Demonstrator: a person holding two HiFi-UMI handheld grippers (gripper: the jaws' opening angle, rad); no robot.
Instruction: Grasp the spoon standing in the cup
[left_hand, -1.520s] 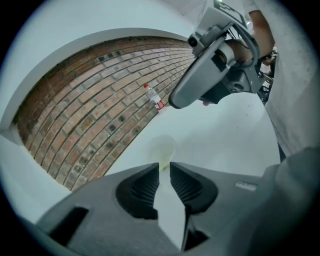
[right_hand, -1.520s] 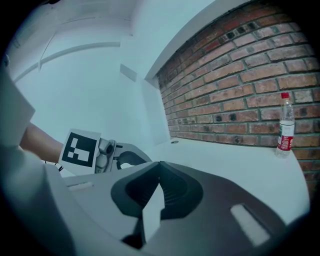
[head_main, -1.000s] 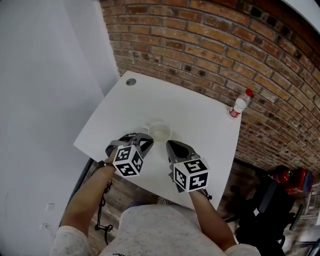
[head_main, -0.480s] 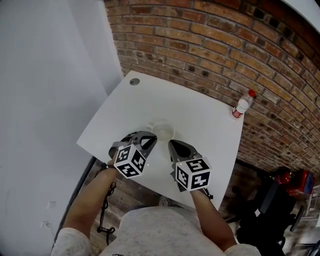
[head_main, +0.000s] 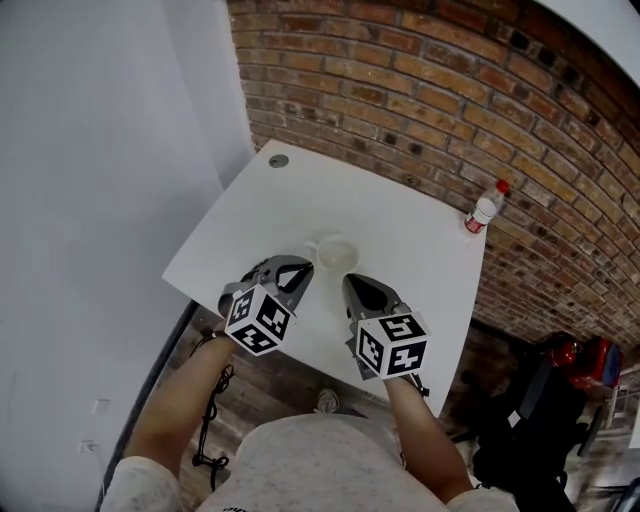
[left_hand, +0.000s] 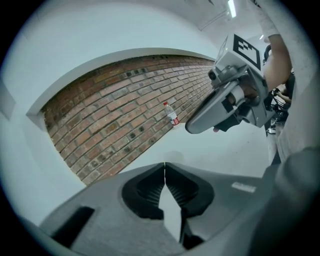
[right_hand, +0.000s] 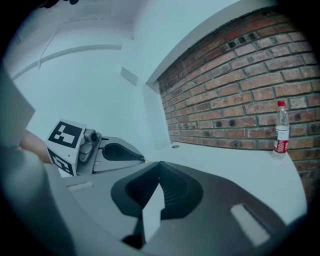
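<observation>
A small pale cup (head_main: 337, 252) stands on the white table (head_main: 400, 230), near its front edge. I cannot make out a spoon in it; only a faint pale bit shows at its left rim. My left gripper (head_main: 306, 270) is shut and empty, its tip just left of and in front of the cup. Just right of and in front of the cup is my right gripper (head_main: 351, 282), also shut with nothing held. The left gripper view shows its closed jaws (left_hand: 164, 165) and the right gripper (left_hand: 190, 129). The right gripper view shows its closed jaws (right_hand: 159, 163) and the left gripper (right_hand: 141, 160).
A clear plastic bottle with a red cap (head_main: 483, 209) stands at the table's far right corner by the brick wall (head_main: 450, 90). A round cable hole (head_main: 278, 160) is at the far left corner. A white wall runs along the left. Dark gear lies on the floor at the right (head_main: 540, 410).
The head camera has shifted, so the table and cup sit a little higher and to the right in view. Both grippers stay shut close in front of the cup.
</observation>
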